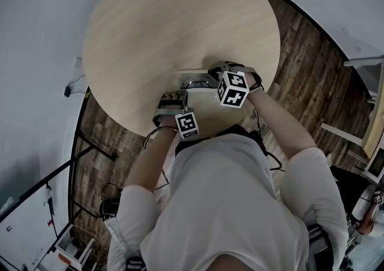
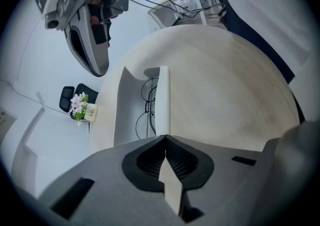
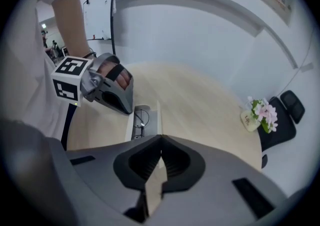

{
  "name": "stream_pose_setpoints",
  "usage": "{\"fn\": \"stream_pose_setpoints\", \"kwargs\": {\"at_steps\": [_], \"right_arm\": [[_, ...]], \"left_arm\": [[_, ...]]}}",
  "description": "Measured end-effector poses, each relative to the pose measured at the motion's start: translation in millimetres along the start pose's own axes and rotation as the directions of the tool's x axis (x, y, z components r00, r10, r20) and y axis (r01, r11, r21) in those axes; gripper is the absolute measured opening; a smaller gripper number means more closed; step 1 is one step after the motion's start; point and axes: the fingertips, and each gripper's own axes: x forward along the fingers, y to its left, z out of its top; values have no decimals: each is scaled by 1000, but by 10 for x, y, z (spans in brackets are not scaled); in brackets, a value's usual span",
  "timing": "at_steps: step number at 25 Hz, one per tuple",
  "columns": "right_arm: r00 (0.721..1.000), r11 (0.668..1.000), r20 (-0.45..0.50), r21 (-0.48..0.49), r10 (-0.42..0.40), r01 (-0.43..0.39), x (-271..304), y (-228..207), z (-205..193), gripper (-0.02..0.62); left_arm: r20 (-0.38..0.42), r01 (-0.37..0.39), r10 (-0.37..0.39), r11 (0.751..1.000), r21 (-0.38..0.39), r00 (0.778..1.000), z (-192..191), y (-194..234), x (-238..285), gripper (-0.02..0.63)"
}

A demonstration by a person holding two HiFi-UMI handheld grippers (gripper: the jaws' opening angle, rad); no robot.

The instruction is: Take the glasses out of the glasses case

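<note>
The glasses (image 2: 148, 107) lie inside the open glasses case (image 2: 162, 95), which sits near your edge of the round bench (image 1: 156, 24). Your left gripper (image 2: 165, 138) has its fingers clamped on the end of 1 long wall of the case. Your right gripper (image 3: 160, 138) is at the case's opposite end, fingers pressed together with nothing visibly between them. A small flower pot (image 3: 260, 115) stands well apart, at the bench's far edge.
</note>
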Motion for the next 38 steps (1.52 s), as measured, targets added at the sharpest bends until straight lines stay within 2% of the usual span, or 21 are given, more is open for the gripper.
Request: {"fn": "stream_pose_setpoints", "kwargs": {"at_steps": [3, 11, 23, 38], "right_arm": [[999, 998, -18, -50, -30, 29, -6, 175, 42, 12], [990, 990, -41, -61, -133, 130, -47, 357, 47, 12], [970, 950, -89, -241, -226, 199, 60, 613, -70, 14], [967, 953, -144, -249, -212, 171, 359, 643, -55, 17]], "left_arm": [[-4, -2, 2, 1000, 9, 1000, -10, 7, 12, 8], [-5, -3, 3, 1000, 9, 1000, -13, -5, -5, 8], [17, 13, -13, 1000, 10, 1000, -2, 1, -9, 8], [39, 37, -37, 999, -10, 999, -13, 8, -2, 8]]}}
